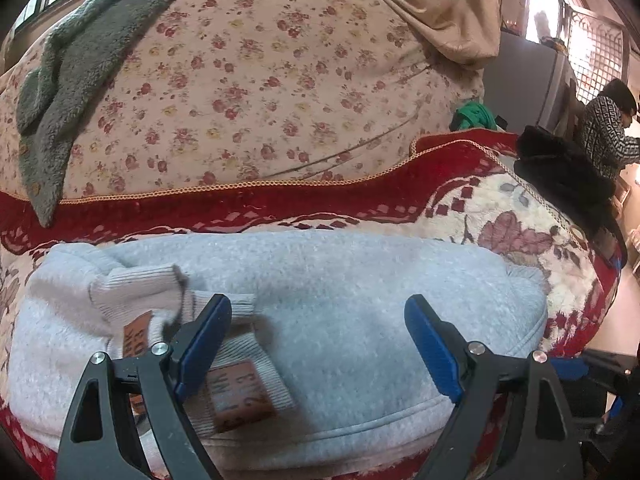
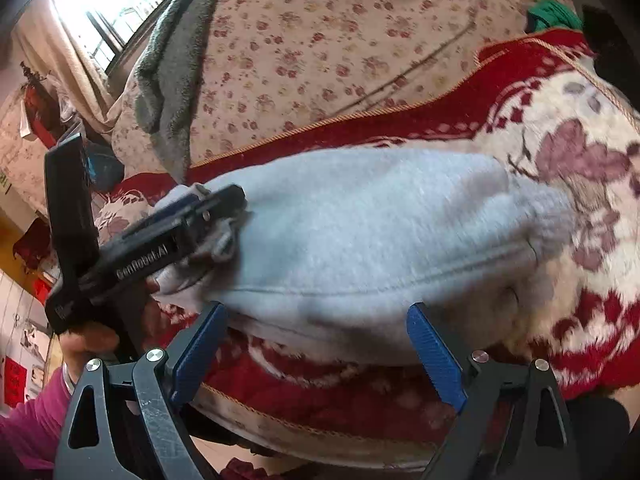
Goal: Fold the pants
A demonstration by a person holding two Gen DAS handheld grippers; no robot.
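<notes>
The light grey fleece pants (image 1: 328,304) lie folded into a compact bundle on a red and cream floral blanket (image 1: 520,216). Their ribbed cuffs with brown leather labels (image 1: 236,396) sit at the bundle's left end. My left gripper (image 1: 320,312) is open, its blue pads spread just above the bundle. My right gripper (image 2: 316,316) is open and empty at the near edge of the pants (image 2: 380,232). In the right wrist view the left gripper (image 2: 200,204) rests over the cuff end of the bundle.
A floral quilt (image 1: 256,80) with a grey-green towel (image 1: 76,80) on it lies behind the blanket. A black garment (image 1: 560,168) sits at the right edge. A person (image 1: 608,128) stands far right. The bed's front edge (image 2: 320,428) is close below.
</notes>
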